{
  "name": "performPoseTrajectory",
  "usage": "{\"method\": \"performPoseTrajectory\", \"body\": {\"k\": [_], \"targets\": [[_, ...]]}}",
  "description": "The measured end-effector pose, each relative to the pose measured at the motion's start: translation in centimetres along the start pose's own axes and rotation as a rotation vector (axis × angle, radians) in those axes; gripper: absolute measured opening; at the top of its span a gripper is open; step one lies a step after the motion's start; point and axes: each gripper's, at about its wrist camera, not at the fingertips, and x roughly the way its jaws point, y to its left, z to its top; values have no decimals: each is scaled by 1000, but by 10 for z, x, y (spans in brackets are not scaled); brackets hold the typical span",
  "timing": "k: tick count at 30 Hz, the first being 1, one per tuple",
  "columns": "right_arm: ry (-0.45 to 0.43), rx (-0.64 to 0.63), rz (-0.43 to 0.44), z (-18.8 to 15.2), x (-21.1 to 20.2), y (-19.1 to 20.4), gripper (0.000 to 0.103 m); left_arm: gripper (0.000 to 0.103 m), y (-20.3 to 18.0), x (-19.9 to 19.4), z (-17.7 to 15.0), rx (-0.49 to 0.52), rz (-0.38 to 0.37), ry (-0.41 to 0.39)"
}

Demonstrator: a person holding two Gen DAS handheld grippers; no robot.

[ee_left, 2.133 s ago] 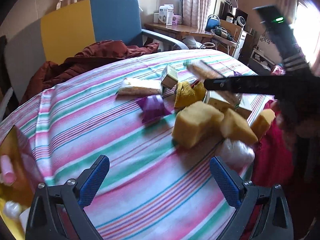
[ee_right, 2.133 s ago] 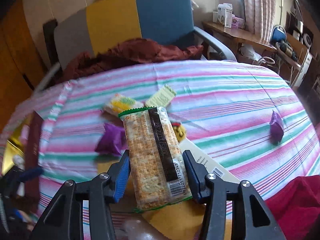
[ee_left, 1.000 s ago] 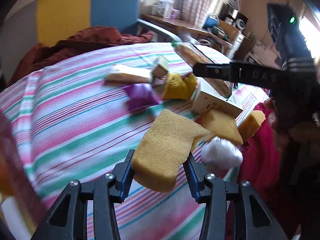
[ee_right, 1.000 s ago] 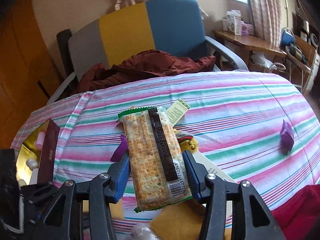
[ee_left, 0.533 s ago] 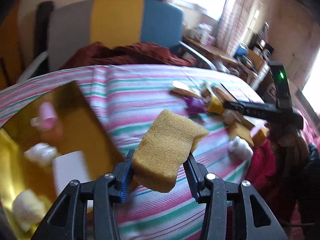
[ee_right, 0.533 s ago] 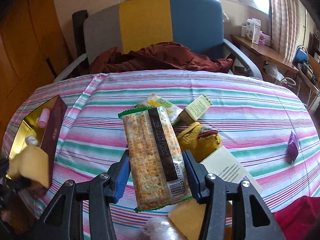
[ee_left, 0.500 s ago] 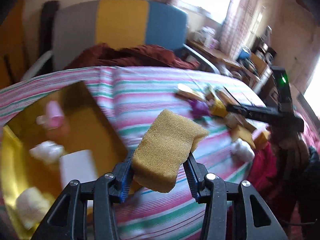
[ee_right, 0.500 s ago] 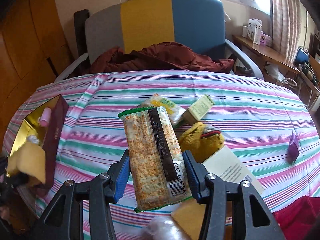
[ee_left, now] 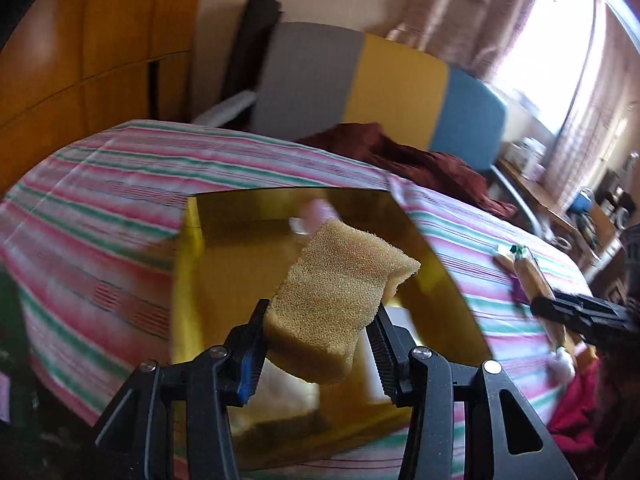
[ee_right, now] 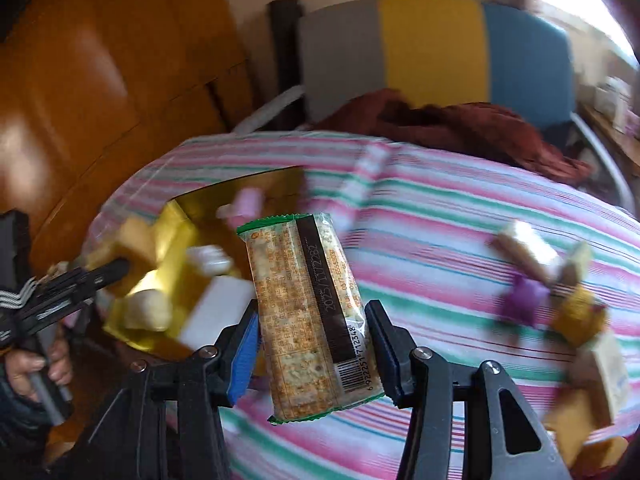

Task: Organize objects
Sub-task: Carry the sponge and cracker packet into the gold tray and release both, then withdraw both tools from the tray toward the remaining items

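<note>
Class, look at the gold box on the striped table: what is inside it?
Inside the gold box lie a white block, a pink item and pale lumps. The held sponge and cracker packet hide other parts of the interior.

Two grippers were counted: the left gripper (ee_left: pixel 318 354) and the right gripper (ee_right: pixel 312 354). One yellow sponge block (ee_left: pixel 340 300) and one cracker packet (ee_right: pixel 310 316) were recorded. One gold box (ee_left: pixel 192 280) was noted, one striped cloth (ee_right: pixel 460 216) and one tricolour chair (ee_right: pixel 432 40). One purple wrapper (ee_right: pixel 522 304) was listed; the blurred items beside it could not be counted.
</note>
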Motion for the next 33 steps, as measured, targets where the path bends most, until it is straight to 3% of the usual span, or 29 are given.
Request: {"method": "performPoseTrajectory", "body": {"k": [5, 9, 12, 20, 23, 33], "targets": [[79, -5, 74, 11, 37, 57, 51, 51, 23, 6, 3, -7, 96, -25], [141, 46, 141, 14, 69, 88, 55, 71, 38, 9, 0, -35, 144, -24], [162, 33, 197, 8, 81, 104, 56, 71, 45, 9, -8, -38, 148, -10], [202, -64, 148, -18, 80, 115, 56, 71, 44, 2, -26, -66, 130, 15], [186, -76, 118, -25, 71, 113, 56, 78, 37, -4, -28, -70, 116, 13], [87, -71, 8, -29, 44, 101, 56, 81, -3, -16, -29, 2, 71, 1]]}}
